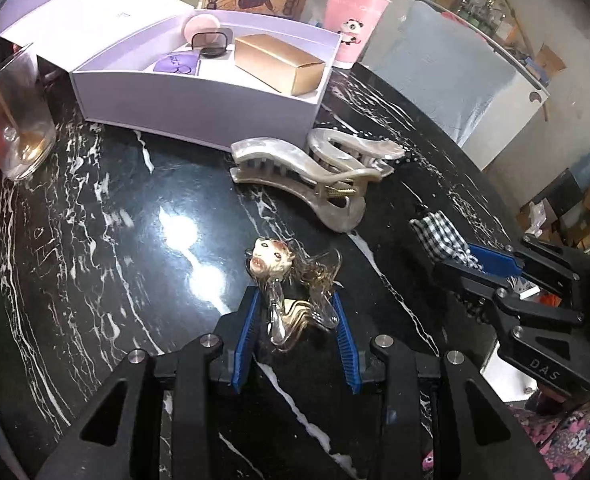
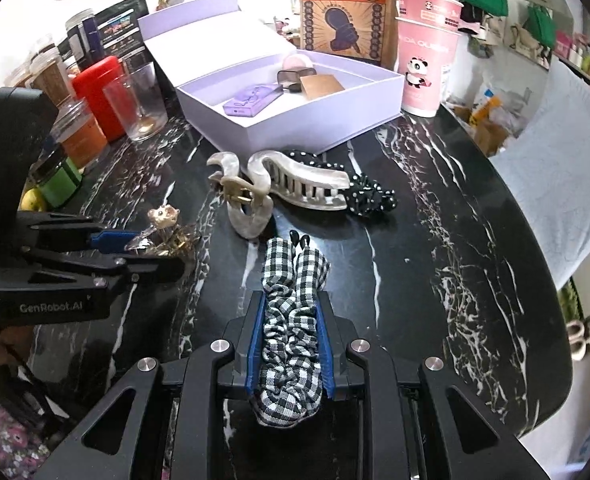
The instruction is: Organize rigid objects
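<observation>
Clamped between the right gripper's (image 2: 289,344) pads, the soft gingham scrunchie (image 2: 291,312) squashes easily, held well short of the lilac box (image 2: 295,120). Nearer that box, the left gripper (image 1: 295,320) pinches a light, fragile-looking figurine hair clip (image 1: 291,284); grip its clear body, not the head.

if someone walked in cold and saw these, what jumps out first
Probably the two loaded grippers low in the frames: the left gripper clamps a clear hair clip with a small doll-like face, while the right gripper pinches a black-and-white gingham fabric hair piece. Next comes the large pearly cream claw clip lying mid-table on the black marble tabletop, just before the open lilac box.
</observation>
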Demonstrator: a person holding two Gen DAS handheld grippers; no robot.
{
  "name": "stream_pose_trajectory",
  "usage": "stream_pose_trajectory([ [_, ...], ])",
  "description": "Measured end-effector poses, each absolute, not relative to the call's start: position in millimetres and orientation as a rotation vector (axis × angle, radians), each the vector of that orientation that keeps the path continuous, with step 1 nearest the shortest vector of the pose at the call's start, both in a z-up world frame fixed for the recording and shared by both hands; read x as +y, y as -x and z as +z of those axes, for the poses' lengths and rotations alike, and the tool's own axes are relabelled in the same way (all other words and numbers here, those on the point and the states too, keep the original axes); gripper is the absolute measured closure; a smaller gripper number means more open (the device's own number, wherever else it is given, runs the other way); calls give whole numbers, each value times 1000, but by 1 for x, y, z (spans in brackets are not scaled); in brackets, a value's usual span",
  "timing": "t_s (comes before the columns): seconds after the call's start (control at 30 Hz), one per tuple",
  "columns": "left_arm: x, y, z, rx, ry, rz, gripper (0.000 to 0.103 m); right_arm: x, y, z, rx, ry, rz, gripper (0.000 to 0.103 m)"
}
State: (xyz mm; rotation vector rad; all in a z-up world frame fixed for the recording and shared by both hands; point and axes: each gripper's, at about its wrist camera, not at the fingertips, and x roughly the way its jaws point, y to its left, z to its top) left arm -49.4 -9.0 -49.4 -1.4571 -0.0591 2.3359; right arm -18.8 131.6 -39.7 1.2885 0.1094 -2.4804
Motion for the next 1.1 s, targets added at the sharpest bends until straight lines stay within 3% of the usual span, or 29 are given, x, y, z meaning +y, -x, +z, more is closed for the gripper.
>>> stream_pose_trajectory([
  [1.1, -5, 62, 5, -13, 1264, 2462, 70, 120, 37, -11, 107, -1135, -2393, 80],
])
